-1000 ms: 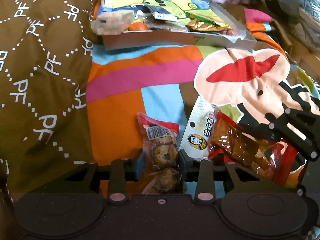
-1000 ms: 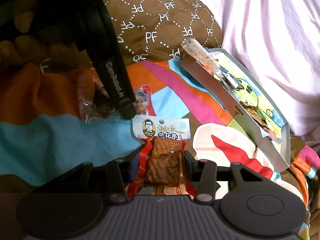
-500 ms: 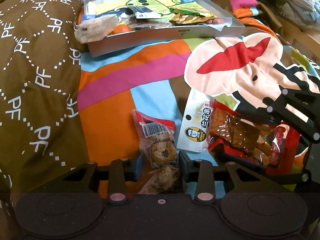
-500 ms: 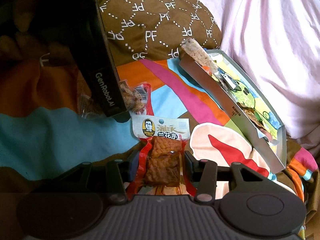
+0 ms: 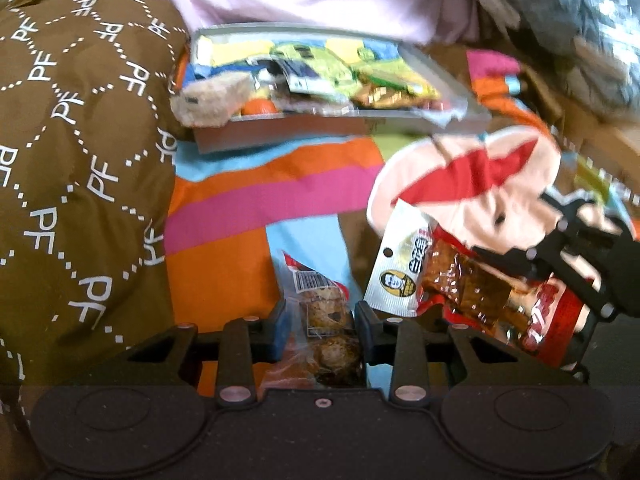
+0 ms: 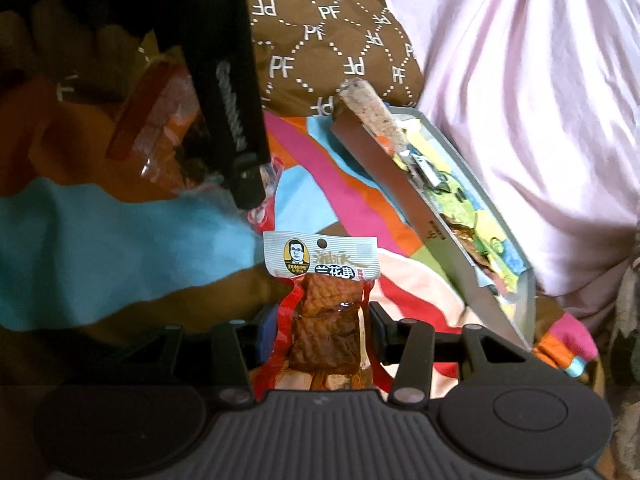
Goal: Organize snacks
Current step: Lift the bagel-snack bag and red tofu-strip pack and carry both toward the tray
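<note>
My left gripper (image 5: 320, 324) is shut on a clear packet of brown cookie-like snacks (image 5: 320, 312) with a red top edge, held above the colourful blanket. My right gripper (image 6: 320, 332) is shut on a red and silver tofu snack packet (image 6: 324, 304); that packet also shows in the left wrist view (image 5: 440, 280), held just right of the cookie packet. A grey shallow box (image 5: 328, 132) with several snacks in it lies further away on the blanket; it also shows in the right wrist view (image 6: 420, 216).
A brown quilted "PF" cushion (image 5: 68, 168) lies left of the box. Pink fabric (image 6: 520, 100) rises behind the box. A pale rice bar (image 5: 212, 100) hangs over the box's left corner. The left gripper body (image 6: 224, 80) crosses the right wrist view.
Both grippers have lifted with their packets and tilted up, so the box sits lower in the left view and pink fabric shows. The packets hang above the blanket.
</note>
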{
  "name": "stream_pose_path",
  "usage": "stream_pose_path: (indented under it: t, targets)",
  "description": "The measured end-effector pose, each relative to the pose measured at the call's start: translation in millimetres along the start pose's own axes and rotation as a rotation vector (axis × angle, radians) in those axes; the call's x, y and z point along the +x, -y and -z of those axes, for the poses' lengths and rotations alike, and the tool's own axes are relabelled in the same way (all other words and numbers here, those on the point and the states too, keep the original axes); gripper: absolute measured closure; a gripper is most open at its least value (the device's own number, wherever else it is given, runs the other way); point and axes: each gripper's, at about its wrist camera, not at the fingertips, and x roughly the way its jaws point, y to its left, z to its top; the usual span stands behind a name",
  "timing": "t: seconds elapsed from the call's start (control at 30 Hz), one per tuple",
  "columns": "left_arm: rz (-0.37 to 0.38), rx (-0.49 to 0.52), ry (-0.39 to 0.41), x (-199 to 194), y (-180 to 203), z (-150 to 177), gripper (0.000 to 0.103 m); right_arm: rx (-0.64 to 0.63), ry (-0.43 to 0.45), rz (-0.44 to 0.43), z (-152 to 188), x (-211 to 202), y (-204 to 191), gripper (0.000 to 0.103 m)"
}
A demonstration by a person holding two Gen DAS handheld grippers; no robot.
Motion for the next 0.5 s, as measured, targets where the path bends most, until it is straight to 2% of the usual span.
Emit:
stream_pose_path:
  t: [0.17, 0.3, 0.5]
  targets:
    - [0.035, -0.065, 0.074, -8.2, -2.6, -4.6, 0.067, 0.008, 0.004, 0.042, 0.8, 1.4, 8.4, 0.052]
    - [0.061, -0.107, 0.104, -11.2, -4.9, -6.8, 0.067, -0.001, 0.011, 0.062, 1.8, 2.1, 12.7, 0.052]
    - [0.155, -0.171, 0.195, -25.8, -5.5, -12.6, 0.067, -0.003, 0.025, 0.096, -0.8, 1.6, 25.3, 0.052]
